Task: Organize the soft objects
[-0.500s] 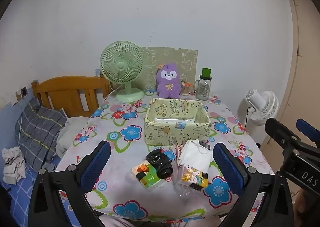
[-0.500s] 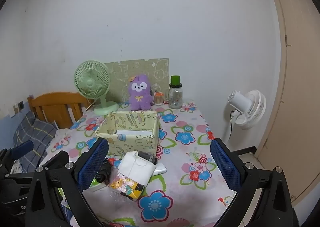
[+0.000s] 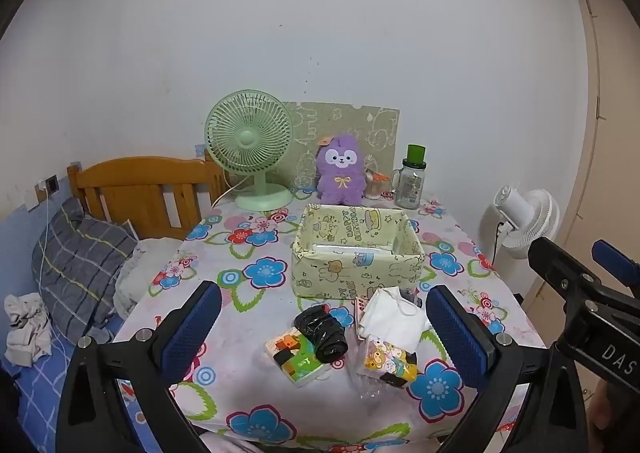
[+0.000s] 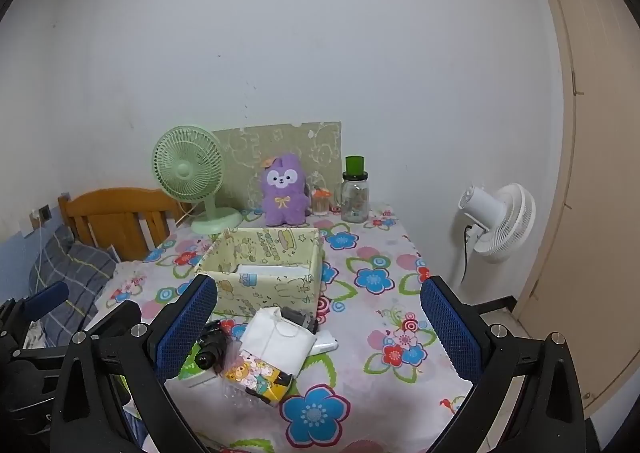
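Left wrist view: both grippers' jaws spread, empty, white cloth (image 3: 390, 317) lying ahead between them.

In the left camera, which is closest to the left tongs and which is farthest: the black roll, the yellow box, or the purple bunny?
From the left tongs:
1. Black roll, right between the tips.
2. Yellow box, mid-table, just beyond.
3. Purple bunny, at the back by the wall.

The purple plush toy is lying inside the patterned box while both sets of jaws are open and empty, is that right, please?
Not quite: the purple plush toy stands upright behind the patterned box, against the board by the wall, as the left wrist view shows. Both sets of jaws are open and empty.
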A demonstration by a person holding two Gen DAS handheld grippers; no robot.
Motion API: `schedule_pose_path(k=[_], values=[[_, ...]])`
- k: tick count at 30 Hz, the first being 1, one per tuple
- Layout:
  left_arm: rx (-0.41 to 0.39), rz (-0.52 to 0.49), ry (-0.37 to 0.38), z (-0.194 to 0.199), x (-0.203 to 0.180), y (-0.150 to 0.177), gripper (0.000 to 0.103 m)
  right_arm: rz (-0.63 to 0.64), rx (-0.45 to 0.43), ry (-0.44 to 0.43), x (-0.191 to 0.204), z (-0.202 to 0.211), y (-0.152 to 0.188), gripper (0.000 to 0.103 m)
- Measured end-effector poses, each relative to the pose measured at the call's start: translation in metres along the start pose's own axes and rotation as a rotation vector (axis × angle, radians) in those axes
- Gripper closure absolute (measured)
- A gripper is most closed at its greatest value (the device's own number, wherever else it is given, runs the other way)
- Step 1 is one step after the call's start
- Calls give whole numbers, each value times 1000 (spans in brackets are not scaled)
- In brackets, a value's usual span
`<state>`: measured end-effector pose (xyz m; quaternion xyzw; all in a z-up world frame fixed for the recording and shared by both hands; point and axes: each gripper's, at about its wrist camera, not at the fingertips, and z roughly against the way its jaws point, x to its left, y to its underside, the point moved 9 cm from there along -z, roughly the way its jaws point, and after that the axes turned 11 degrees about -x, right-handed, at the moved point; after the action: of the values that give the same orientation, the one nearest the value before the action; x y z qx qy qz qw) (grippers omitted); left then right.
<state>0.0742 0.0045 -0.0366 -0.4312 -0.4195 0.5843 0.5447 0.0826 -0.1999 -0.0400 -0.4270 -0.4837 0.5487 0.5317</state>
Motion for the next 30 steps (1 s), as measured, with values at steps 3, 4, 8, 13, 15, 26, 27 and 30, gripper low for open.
schedule_pose_path(k=[3, 4, 8, 13, 15, 26, 27, 30], values=[[3, -5, -4, -4, -1, 0, 0, 1, 0, -3, 0, 0, -1, 0], [2, -6, -5, -4, -3, -1, 0, 1, -1, -5, 0, 0, -2, 0], [1, -8, -11, -3, -3, 0, 0, 10, -3, -11, 2, -1, -3, 0], [-1, -7, -17, -3, -1, -1, 0, 13, -2, -16, 4, -4, -1, 0], [0, -6, -16, -3, -1, 0, 0, 13, -5, -15, 5, -2, 1, 0], [2, -5, -17, -5, -1, 1, 0, 17, -3, -19, 8, -5, 3, 0], [2, -5, -17, -5, -1, 1, 0, 16, -3, -20, 7, -5, 3, 0], [1, -5, -18, -5, -1, 2, 0, 16, -1, -20, 7, -5, 3, 0]])
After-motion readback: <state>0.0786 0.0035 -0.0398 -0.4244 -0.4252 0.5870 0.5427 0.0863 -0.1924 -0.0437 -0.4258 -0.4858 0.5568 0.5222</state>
